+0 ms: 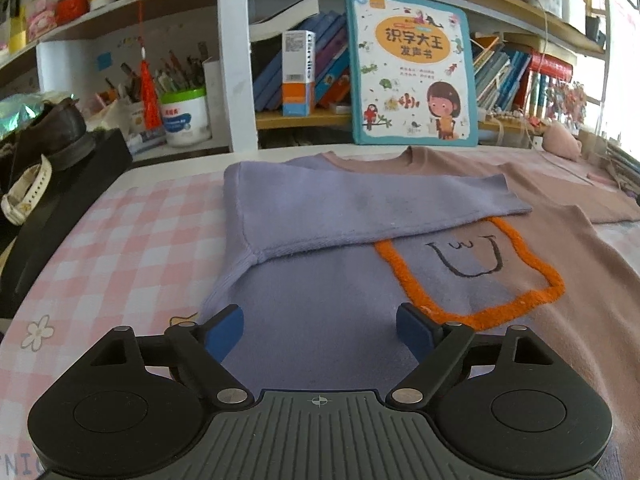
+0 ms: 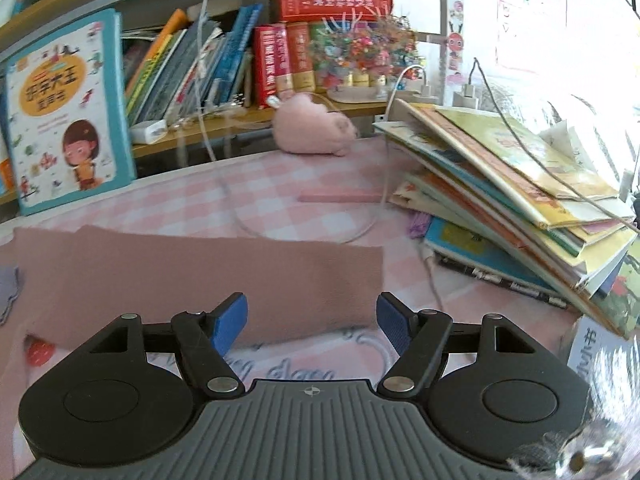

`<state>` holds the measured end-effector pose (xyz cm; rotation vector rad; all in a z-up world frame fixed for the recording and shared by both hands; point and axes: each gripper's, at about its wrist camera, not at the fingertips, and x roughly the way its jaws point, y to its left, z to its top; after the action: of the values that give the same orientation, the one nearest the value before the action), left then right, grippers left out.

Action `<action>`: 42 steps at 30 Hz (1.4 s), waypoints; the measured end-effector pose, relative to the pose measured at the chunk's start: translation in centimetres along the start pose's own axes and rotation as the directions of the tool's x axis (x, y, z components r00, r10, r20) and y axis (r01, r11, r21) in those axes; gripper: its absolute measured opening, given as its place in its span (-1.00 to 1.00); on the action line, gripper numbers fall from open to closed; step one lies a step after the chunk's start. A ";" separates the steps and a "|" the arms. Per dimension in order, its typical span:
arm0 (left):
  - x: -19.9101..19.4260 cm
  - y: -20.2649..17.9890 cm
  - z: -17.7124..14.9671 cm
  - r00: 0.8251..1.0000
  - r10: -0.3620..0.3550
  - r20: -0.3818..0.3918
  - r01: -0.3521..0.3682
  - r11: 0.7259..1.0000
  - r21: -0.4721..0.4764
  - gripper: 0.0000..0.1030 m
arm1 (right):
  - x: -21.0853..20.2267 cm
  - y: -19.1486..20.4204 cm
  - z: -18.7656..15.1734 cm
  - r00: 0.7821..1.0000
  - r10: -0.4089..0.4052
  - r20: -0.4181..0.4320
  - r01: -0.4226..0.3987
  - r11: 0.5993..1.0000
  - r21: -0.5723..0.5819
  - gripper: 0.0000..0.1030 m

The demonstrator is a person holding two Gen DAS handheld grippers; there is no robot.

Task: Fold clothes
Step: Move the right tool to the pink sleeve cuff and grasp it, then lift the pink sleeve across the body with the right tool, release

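A two-tone sweater, lilac on the left half and dusty pink on the right, lies flat on the pink checked tablecloth (image 1: 120,248). Its lilac sleeve (image 1: 360,204) is folded across the chest, above an orange-outlined patch with a drawn face (image 1: 468,264). My left gripper (image 1: 320,332) is open and empty, hovering over the lilac body (image 1: 312,304). In the right wrist view the pink sleeve (image 2: 208,276) lies stretched out to the right. My right gripper (image 2: 312,320) is open and empty just in front of the sleeve's cuff end.
A children's picture book (image 1: 412,68) stands against the bookshelf behind the sweater. A leaning stack of books (image 2: 520,208) sits at the right, a pink plush toy (image 2: 312,128) and white cables (image 2: 376,216) lie beyond the sleeve. A black box with a watch (image 1: 28,192) sits left.
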<state>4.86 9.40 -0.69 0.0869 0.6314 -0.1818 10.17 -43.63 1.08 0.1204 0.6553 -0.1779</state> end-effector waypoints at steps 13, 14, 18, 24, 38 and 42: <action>0.2 -0.2 0.0 1.000 0.003 -0.014 -0.003 1.000 0.009 0.68 | 3.1 -1.4 0.1 0.996 -0.045 -0.072 0.047 0.999 0.028 0.17; 0.2 -0.2 -0.1 1.000 0.003 -0.016 -0.003 1.000 0.007 0.68 | 3.1 -1.4 0.0 0.997 -0.040 -0.066 0.043 0.999 0.031 0.11; 0.2 -0.2 -0.3 1.000 0.001 -0.019 -0.001 1.000 0.002 0.68 | 3.1 -1.4 0.2 0.998 -0.009 -0.058 0.011 0.999 0.040 -0.47; -0.2 -0.2 -0.4 1.000 -0.003 -0.005 0.003 1.000 0.003 0.68 | 2.2 -0.9 0.9 0.998 0.037 -0.058 -0.034 0.998 0.057 -0.80; -0.2 -0.5 -0.4 1.000 -0.011 -0.006 0.011 1.000 0.021 0.71 | -8.4 10.9 8.5 0.865 0.477 0.155 -0.470 0.879 -0.080 -0.80; -0.2 -0.6 -0.5 1.000 -0.007 -0.005 0.007 1.000 0.028 0.71 | -8.7 16.7 10.2 0.791 0.594 0.143 -0.576 0.803 -0.151 -0.80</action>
<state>4.30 8.94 -0.94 0.1118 0.6338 -0.1969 12.84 -27.91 15.40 0.2045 0.4137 0.4467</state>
